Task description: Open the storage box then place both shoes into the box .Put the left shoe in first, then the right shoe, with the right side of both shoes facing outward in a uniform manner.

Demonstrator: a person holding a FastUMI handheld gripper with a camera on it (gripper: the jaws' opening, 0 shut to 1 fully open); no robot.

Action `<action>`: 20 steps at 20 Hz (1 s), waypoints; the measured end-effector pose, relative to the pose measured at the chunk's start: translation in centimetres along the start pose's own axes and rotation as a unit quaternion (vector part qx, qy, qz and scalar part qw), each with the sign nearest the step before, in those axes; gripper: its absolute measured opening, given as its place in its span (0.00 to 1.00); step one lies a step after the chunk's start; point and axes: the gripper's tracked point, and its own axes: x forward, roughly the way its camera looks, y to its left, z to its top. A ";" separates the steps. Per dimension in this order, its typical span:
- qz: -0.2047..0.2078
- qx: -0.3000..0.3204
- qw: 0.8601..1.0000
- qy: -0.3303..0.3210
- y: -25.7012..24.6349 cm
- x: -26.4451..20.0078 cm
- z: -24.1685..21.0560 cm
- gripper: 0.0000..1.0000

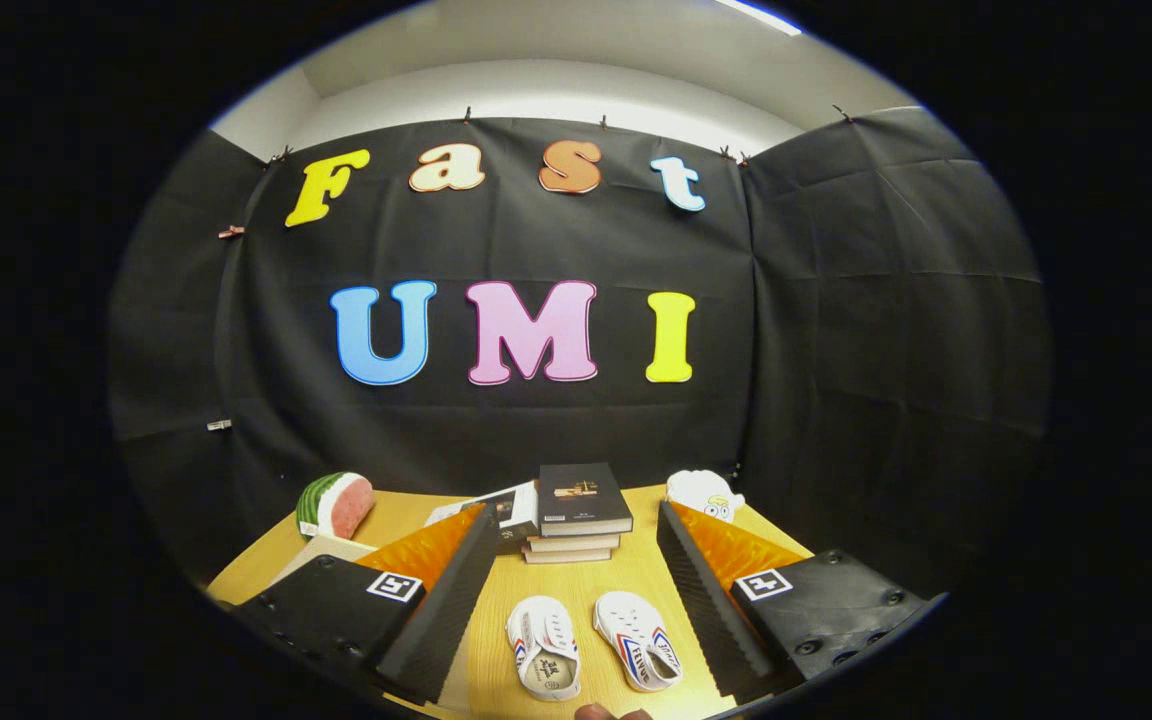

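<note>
Claw (576,600) spread wide, 2 shoes (591,645) between fingers, table (626,580).

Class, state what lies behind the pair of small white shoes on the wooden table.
Behind the small white shoes, which lie between the open fingers, stands a stack of dark-covered books. The stack hides whatever is behind it.

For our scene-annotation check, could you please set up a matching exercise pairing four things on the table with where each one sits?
Things:
1. Shoes
2. Books
3. Watermelon toy
4. White toy

Places:
A. Back of the table, beyond the right finger
B. Stacked beyond the shoes, mid-table
C. Side by side between the open gripper's fingers
D. Back of the table, beyond the left finger

Pairs: 1-C, 2-B, 3-D, 4-A
</note>
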 end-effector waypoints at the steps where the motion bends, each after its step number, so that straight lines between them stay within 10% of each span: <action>1: -0.002 -0.002 1.000 0.004 0.1 -0.3 -0.4 0.98; 20: 0.068 0.045 0.994 0.077 2.2 2.3 -3.7 0.96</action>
